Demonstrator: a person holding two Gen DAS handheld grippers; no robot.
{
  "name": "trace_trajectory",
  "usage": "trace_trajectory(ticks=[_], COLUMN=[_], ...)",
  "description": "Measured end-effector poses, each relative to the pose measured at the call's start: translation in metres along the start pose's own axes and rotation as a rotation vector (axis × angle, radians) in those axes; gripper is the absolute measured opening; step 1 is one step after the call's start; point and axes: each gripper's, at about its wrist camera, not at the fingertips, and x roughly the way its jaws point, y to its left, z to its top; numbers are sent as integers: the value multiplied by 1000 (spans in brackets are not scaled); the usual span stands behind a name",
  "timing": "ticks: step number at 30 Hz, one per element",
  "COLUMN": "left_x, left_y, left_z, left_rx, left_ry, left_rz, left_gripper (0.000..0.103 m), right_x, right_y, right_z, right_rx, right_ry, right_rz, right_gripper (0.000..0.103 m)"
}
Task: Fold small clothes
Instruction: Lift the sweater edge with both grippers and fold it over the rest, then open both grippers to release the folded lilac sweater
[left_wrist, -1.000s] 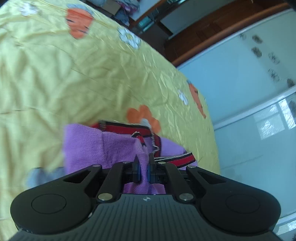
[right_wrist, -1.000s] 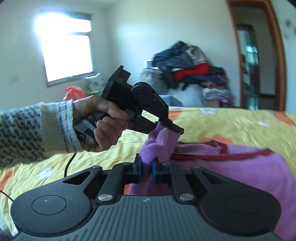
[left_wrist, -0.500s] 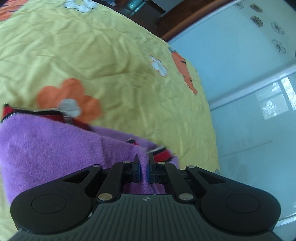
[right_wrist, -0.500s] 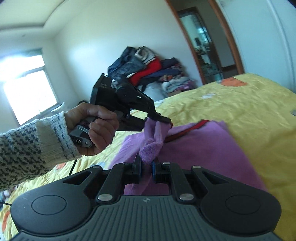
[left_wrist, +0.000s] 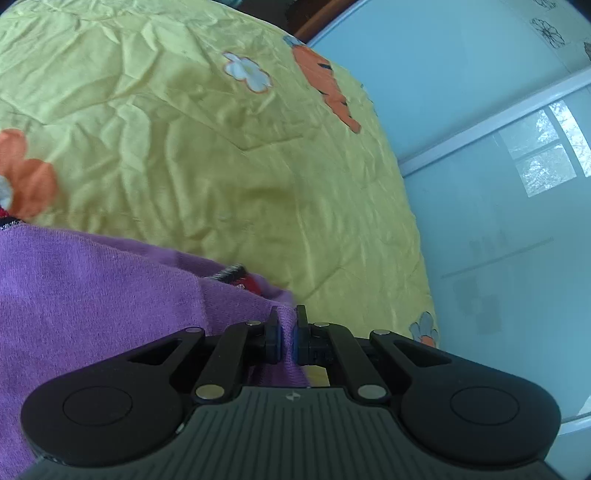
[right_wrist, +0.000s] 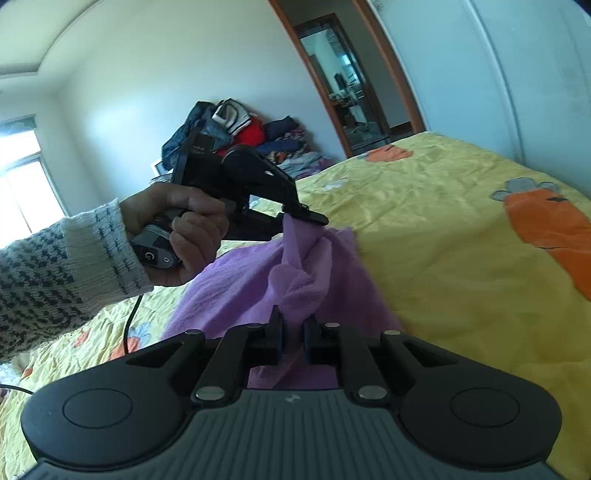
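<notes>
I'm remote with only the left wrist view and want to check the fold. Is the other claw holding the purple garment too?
Observer: Yes, the right claw is shut on the purple garment.
Operator: Can you see my left claw from there?
Observer: Yes, the left claw pinches a raised corner, above the yellow bedspread.
Operator: Anything behind it?
Observer: A pile of clothes against the wall.

Left gripper (left_wrist: 287, 332) clamped on a fold of the purple garment (left_wrist: 92, 295), cloth pinched between both fingers (left_wrist: 274, 334). A red-and-black trim (left_wrist: 240, 277) shows at the garment's edge. Beneath lies a yellow bedspread (left_wrist: 221, 166) printed with flowers and carrots.
</notes>
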Motion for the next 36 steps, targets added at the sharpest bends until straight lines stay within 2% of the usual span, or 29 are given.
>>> trace_trajectory(ticks=[4,7,8,10,11,12,14,16,17,18,20,25,27,28,29,31,36], left_x=[11,22,26,31,30,23,0,-35,-52,-69,-99,-135,-140,-139,-137,-131,-111], left_y=[-11,-18,-19,-17,-13,-10,-9,-11,-13,-13,-9,3,9,13,14,16,16], left_z=[2,4,4,7,9,10,14,9,1,-11,-45,-143,-173,-184,-194,-210,-231], left_rx=[-2,17,20,8,-12,-38,-33,29,69,106,161,310,331,331,344,371,454], left_ry=[-6,-14,-28,-41,-40,-56,-88,-125,-129,-131,-135,-100,-95,-96,-99,-97,-59], left_rz=[5,38,61,98,89,79,53,49,48,49,58,127,139,149,153,144,188], left_gripper=[5,5,5,5,5,5,6,19,32,49,68,70,71,71,72,78,80], right_x=[-8,1,2,1,-8,-19,-34,-33,-25,-15,10,78,91,96,101,102,115], right_y=[-9,-13,-14,-14,-14,-13,-15,-26,-35,-44,-60,-75,-72,-69,-66,-58,-55], right_z=[-4,-12,-13,-12,-10,-8,2,18,28,37,54,78,83,84,85,83,102], right_rx=[19,13,17,-2,-12,-34,-83,-70,-34,5,63,119,83,64,46,-12,-71], right_ry=[19,121,139,185,160,125,79,74,86,95,115,225,234,249,258,260,227], right_rz=[-46,-53,-65,-51,-48,-46,-47,27,86,126,190,257,245,241,233,208,148], right_gripper=[9,10,15,44,73,81,81,80,74,59,36,31,23,18,3,3,2])
